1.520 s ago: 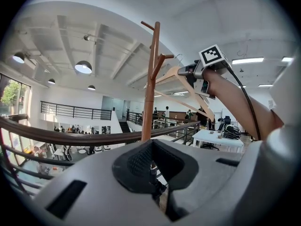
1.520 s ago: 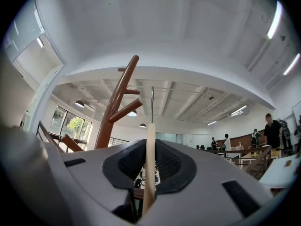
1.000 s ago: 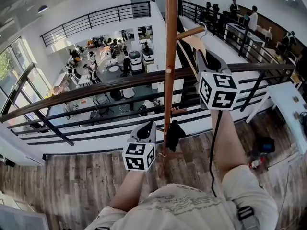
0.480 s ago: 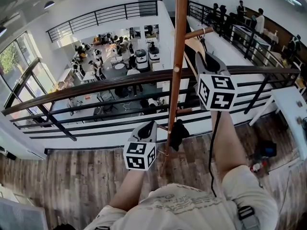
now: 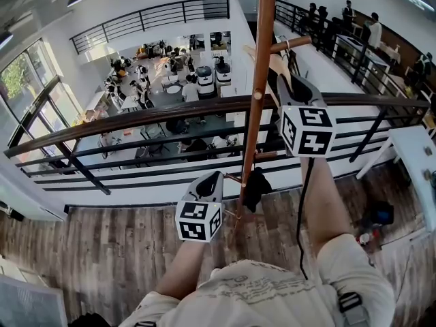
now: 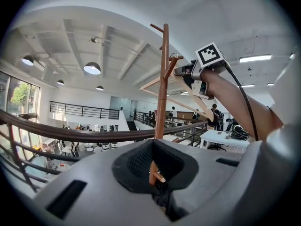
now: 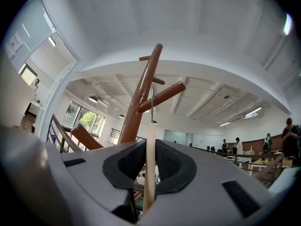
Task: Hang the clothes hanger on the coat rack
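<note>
Right tongs [image 7: 149, 147]: clamped shut on the clothes hanger [image 7: 149, 173], pale wood seen edge-on, pads pressing it from both sides. Its wire hook [image 7: 152, 102] runs straight up from the wood and crosses the upper peg [image 7: 162, 96] of the coat rack [image 7: 138, 102]. I can't tell from the right gripper view whether the wire rests on the peg or only lines up with it. The head view doesn't help: the hook end is tiny there and sits right at the peg, and most of the hanger is hidden behind my right tongs and the pole. Only a pale sliver of it shows just right of the pole. The hanger is up high, close beside the pole, on the right side of it. Left tongs [image 6: 153, 149]: parted, gripping nothing. The lower pole with a short stub peg shows through the gap, beyond the pads and not touching them. In the head view they sit low, just left of the pole. A black item [image 5: 253, 186] hangs on a low peg, just right of the pole, and I can't make out what it is. The rack's top is cut off by the upper edge of the head view. The rack's foot on the wood floor [image 5: 102, 251] is mostly covered by my shirt. The railing [image 5: 170, 114] runs behind the pole.
</note>
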### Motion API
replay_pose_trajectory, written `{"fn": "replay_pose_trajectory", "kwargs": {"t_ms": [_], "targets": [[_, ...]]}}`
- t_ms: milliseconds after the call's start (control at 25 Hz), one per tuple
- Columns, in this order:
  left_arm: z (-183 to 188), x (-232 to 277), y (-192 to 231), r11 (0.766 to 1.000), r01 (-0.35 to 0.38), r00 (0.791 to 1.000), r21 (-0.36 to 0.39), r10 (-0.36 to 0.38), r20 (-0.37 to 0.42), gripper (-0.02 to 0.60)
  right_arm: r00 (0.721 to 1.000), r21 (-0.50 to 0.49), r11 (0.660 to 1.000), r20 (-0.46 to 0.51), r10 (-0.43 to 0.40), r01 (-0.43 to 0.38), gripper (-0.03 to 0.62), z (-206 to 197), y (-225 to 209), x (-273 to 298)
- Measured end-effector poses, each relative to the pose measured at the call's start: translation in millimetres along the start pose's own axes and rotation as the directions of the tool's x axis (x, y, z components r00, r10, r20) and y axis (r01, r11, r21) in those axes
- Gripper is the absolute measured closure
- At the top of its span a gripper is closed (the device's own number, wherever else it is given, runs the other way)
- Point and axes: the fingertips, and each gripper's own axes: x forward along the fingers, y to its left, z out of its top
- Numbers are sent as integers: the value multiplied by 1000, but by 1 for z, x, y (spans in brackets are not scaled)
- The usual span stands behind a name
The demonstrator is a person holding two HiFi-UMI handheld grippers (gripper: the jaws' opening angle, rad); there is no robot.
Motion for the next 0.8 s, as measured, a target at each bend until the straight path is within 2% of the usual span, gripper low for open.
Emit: {"fn": "replay_pose_trajectory", "kwargs": {"t_ms": [800], "targets": [[-7, 2, 6, 1000, -17, 1000, -8, 17, -12, 577, 998, -18, 999, -51, 30, -31, 543, -23, 14, 9]]}}
